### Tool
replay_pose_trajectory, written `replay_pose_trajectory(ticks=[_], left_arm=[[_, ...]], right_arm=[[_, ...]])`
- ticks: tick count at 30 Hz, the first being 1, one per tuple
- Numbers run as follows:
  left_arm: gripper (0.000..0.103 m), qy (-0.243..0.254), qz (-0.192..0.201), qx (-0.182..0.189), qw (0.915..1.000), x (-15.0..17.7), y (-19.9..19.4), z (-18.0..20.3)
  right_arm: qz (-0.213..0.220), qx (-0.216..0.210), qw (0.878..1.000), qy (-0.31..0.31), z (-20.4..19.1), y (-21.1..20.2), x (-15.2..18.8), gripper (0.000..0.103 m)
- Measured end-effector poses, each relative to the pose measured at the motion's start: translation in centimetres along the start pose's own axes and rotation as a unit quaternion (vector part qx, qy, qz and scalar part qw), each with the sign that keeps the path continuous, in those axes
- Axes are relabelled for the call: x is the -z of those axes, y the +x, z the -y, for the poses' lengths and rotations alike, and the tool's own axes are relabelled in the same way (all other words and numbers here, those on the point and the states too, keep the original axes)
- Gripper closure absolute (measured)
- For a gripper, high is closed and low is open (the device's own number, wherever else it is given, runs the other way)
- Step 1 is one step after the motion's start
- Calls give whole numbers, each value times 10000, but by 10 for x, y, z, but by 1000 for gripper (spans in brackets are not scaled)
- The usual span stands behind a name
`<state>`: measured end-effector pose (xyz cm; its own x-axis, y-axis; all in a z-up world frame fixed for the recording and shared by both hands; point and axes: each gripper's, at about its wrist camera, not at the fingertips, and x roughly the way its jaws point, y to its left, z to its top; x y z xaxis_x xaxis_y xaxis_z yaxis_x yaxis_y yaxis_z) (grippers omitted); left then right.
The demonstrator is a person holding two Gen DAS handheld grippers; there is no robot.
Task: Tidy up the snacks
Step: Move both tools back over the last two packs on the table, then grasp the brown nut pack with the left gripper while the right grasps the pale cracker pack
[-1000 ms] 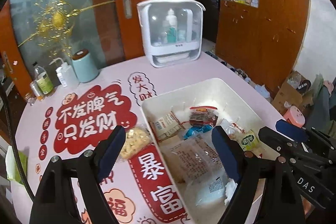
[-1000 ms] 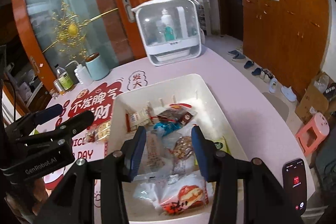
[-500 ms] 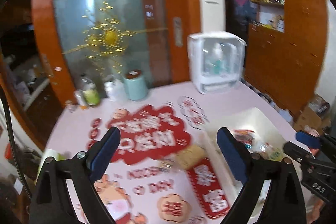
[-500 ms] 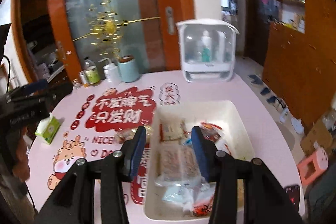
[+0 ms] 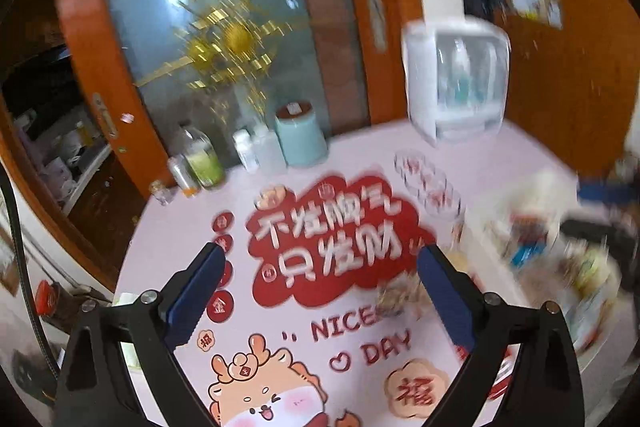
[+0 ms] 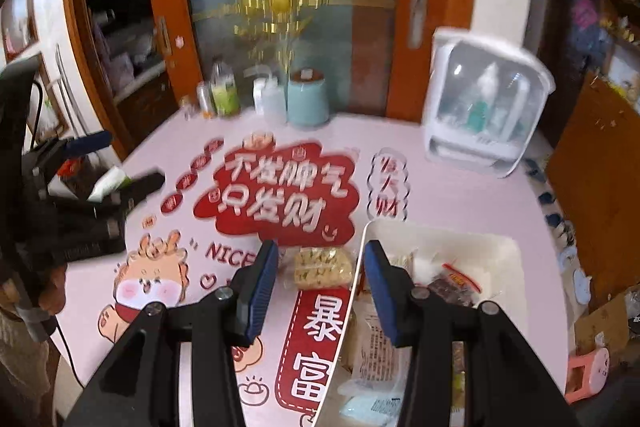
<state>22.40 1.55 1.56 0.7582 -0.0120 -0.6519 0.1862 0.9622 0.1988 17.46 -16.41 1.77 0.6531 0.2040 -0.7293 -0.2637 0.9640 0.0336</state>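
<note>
Both grippers have pulled back from white bin [image 6: 472, 239]. Right gripper [image 6: 320, 283] and left gripper [image 5: 316, 295] gape wide, empty. Yellow snack pack [image 6: 323, 267] lies outside at bin's 9 o'clock; most snacks binned.

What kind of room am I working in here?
Probably a home dining or living area: a round table with a festive cartoon cover, wooden cabinets with shoes lined along them, and a frosted glass door behind.
</note>
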Motion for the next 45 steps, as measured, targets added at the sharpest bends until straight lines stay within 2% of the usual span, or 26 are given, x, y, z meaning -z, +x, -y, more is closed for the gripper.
replay_pose_trajectory(ticks=[4,10,15,21,24,25,28,35,36,37,39,41,45], left_arm=[[7,366,-677,495,9958,31,60,18],[7,-159,-1213,1084,9865,57,128,34],[7,-529,-1735,1288,9749,73,178,46],[7,-821,-2018,1436,9654,84,212,55],[5,-1019,-1931,1533,9638,84,216,52],[9,-1039,-1912,1543,9638,83,217,52],[46,-1168,-1796,1596,9637,84,213,46],[52,-1266,-1785,1255,9676,99,196,31],[52,-1278,-1804,1196,9679,100,195,27],[51,-1289,-1817,1158,9680,102,193,24],[51,-1358,-1881,1129,9661,105,191,16],[51,-1460,-1929,1120,9638,109,189,9],[51,-1594,-1956,1100,9614,115,187,-2]], right_arm=[[-531,-311,9978,265,12,47,-9,58],[-1113,-475,9912,543,19,114,-10,58],[-1402,-553,9862,681,25,152,-9,57],[-1547,-653,9833,700,31,172,-7,57],[-1599,-678,9828,620,29,177,-7,57],[-1605,-685,9829,593,28,178,-7,57],[-1639,-704,9828,480,24,181,-8,57],[-1902,-757,9788,109,5,194,-8,57],[-1979,-724,9775,62,3,199,-7,51],[-2030,-709,9766,8,2,202,-7,32],[-2204,-703,9727,-201,-4,212,-8,7],[-2322,-733,9693,-330,-9,217,-9,6],[-2692,-216,9608,-632,-23,235,-8,6]])
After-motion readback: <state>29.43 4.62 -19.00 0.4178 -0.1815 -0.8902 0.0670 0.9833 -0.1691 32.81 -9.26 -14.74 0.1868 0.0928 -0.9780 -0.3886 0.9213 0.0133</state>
